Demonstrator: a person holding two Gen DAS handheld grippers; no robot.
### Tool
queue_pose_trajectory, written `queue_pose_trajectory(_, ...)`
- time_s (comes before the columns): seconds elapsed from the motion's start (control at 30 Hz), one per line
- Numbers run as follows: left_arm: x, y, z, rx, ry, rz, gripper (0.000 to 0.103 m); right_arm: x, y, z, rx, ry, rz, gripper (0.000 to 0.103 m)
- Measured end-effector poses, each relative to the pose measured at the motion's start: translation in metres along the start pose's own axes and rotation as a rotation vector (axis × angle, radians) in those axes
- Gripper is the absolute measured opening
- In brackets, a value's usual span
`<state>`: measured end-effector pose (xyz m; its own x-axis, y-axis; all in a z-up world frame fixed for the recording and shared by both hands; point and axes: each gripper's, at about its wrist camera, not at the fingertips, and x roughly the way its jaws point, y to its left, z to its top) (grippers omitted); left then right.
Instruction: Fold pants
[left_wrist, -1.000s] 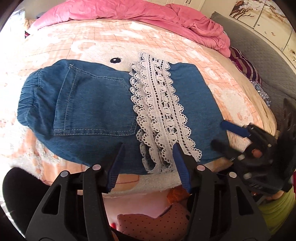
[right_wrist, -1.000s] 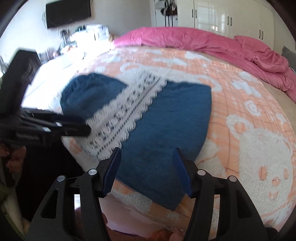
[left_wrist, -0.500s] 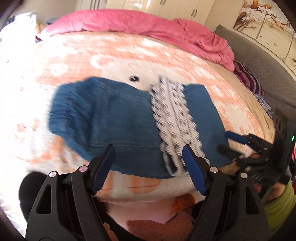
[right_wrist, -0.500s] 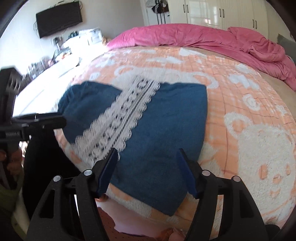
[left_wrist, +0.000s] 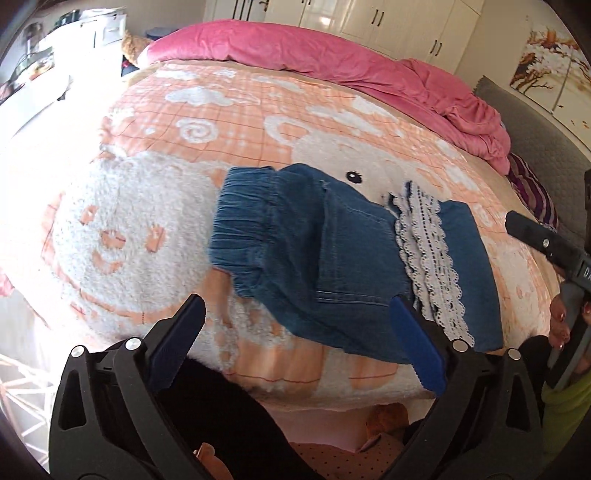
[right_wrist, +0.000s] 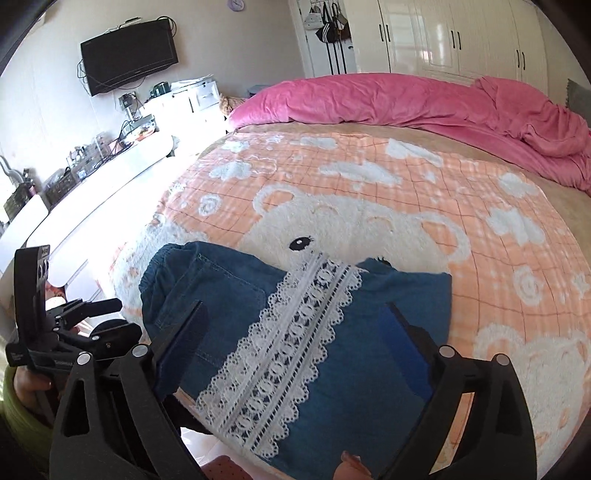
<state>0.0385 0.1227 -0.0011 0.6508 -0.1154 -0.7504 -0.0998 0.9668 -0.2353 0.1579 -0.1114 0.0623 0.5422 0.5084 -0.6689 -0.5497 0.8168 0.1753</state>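
Observation:
Folded blue denim pants (left_wrist: 332, 266) with a white lace strip (left_wrist: 428, 266) lie flat near the front edge of the bed, on a peach bear blanket (left_wrist: 229, 122). My left gripper (left_wrist: 295, 332) hangs just above the pants' near edge. Its jaws are opening wide and the pads touch nothing. One finger (left_wrist: 532, 238) of the right gripper shows at the right edge. In the right wrist view my right gripper (right_wrist: 295, 317) hovers over the pants (right_wrist: 406, 288) and lace (right_wrist: 291, 350), its jaws also opening with no cloth pinched. The left gripper (right_wrist: 92, 308) is at the left.
A crumpled pink duvet (left_wrist: 369, 62) lies along the far side of the bed. A grey padded headboard (left_wrist: 535, 140) stands on the right. A white desk (right_wrist: 110, 173) with clutter and a wall TV (right_wrist: 129, 55) are on the left. A hand (left_wrist: 557, 321) holds the right gripper.
Both grippers have opened much wider and drawn back and up from the pants. The left one has swung left, toward the waistband. The pants lie as before.

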Motion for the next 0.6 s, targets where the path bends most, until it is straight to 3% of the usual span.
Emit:
queue_pose_trajectory(0.23,0.006,0.015,0.001,-0.047,-0.001,-0.004,0.094,0.041,0.035,0.031,-0.101,0.061,0.049,0.094)
queue_pose_trajectory(0.5,0.020,0.035,0.009,-0.119,0.004,-0.040,0.093,0.095,0.071,0.056,-0.192,0.190,0.153,0.094)
queue_pose_trajectory(0.6,0.027,0.038,0.009,-0.147,0.008,-0.084,0.083,0.117,0.083,0.064,-0.212,0.239,0.202,0.094)
